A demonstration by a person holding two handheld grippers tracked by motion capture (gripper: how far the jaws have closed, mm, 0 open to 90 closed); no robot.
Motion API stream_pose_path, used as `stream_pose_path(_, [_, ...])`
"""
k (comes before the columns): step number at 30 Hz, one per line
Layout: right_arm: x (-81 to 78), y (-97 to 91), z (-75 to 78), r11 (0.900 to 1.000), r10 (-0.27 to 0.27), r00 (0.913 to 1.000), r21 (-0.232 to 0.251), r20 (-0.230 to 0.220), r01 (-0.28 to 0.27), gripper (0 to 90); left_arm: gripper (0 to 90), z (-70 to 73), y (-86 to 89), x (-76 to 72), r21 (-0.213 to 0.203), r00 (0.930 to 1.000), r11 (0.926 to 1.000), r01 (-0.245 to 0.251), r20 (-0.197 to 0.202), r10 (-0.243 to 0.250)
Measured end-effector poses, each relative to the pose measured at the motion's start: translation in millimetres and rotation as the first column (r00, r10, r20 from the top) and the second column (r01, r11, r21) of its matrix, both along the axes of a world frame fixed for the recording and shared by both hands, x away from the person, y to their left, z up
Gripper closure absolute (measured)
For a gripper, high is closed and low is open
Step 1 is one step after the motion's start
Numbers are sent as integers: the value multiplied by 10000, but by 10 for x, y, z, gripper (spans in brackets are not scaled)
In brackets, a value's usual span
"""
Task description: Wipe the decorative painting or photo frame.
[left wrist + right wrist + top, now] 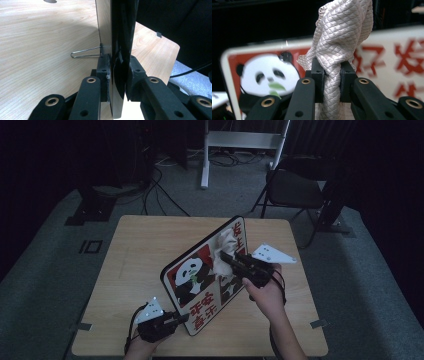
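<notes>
- On a pale wooden bench [135, 250] in a dark room, one person works with two hand-held grippers, one sign board and one cloth.
- The sign board [192, 280] stands tilted on its lower edge near the middle of the bench. It is a flat rectangle with rounded corners and a black rim. Its face carries two panda pictures on red and white panels, with red characters beside them.
- The left hand-held gripper [181, 318] sits at the front edge of the bench. Its jaws are closed narrowly on the near bottom corner of the board. The left gripper view shows one black pad [103, 72] against the plain back and the other against the dark front of the sign board [105, 25].
- A thin wire loop [85, 53] juts from the back of the board, just above the bench top [37, 37], which shows a light wood grain.
- The right hand-held gripper [226, 256] is raised in front of the upper part of the board. Its jaws are pinched tight on the cloth [225, 245].
- In the right gripper view, the cloth [342, 37] is bunched into a twisted rope between the pads [318, 75]. It is off-white, soft and covered in a fine diamond weave. It rises above the jaws and hangs below them.
- Behind the cloth, the sign board [267, 72] appears blurred.
- A grey three-cornered plate [272, 254] tops the right hand-held gripper, and another [151, 309] tops the left.
- One dark folding chair [295, 190] stands on the grey carpet beyond the bench.
</notes>
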State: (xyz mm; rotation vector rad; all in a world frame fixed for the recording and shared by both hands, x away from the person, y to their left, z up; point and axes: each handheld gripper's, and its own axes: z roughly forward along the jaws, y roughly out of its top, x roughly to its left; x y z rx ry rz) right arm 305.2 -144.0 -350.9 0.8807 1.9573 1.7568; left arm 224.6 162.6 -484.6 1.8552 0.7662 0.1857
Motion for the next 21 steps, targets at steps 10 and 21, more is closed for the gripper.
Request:
stream_pose_path(10, [153, 240, 195, 9997, 209, 9995, 79, 249, -211, 782, 771, 5, -1, 0, 73, 10000, 10000, 56, 34, -57])
stream_pose_path(21, [221, 302, -12, 9989, 21, 10000, -473, -62, -24, 780, 771, 6, 4, 2, 141, 10000, 9999, 13, 47, -14])
